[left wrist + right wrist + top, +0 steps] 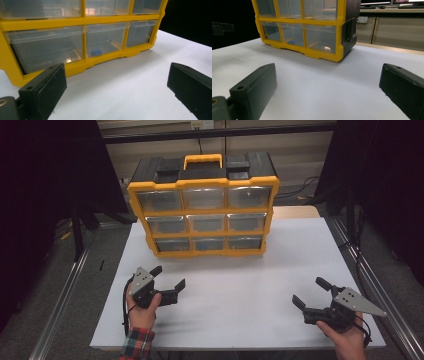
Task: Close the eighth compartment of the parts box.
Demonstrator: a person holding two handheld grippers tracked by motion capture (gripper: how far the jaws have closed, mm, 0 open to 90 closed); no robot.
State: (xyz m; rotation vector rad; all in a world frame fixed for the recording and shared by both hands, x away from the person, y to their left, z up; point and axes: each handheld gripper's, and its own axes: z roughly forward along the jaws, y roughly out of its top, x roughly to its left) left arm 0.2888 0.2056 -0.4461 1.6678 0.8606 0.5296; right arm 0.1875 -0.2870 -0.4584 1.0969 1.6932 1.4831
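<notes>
Two grippers: both rest low over the white rectangular tabletop (pixel 240 290), one at each near corner, well apart from each other.
Left gripper: the black two-jaw left gripper (pixel 170 277) sits at the near left, held by a hand (pixel 142 312) with a red plaid sleeve (pixel 137 344); its jaws are spread wide with nothing between them and point toward the cabinet's lower left corner.
Cabinet: the yellow-framed plastic drawer cabinet with a black top and yellow carry handle (pixel 203 202) stands upright at the far middle of the tabletop, near the left gripper and farther from the right one.
Drawers: nine clear plastic drawers (pixel 204 224) in three rows of three, all pushed in.
Bottom middle drawer: in the left gripper view a small round blue object (pixel 96 52) lies inside it.
Bottom right drawer: in the right gripper view a small, pale orange item (pixel 326 47) lies inside; too blurred to identify.
Right gripper: the black two-jaw right gripper (pixel 310 292) sits at the near right, held by a bare hand (pixel 345 335); its jaws are spread wide, nothing between them, angled toward the cabinet.
</notes>
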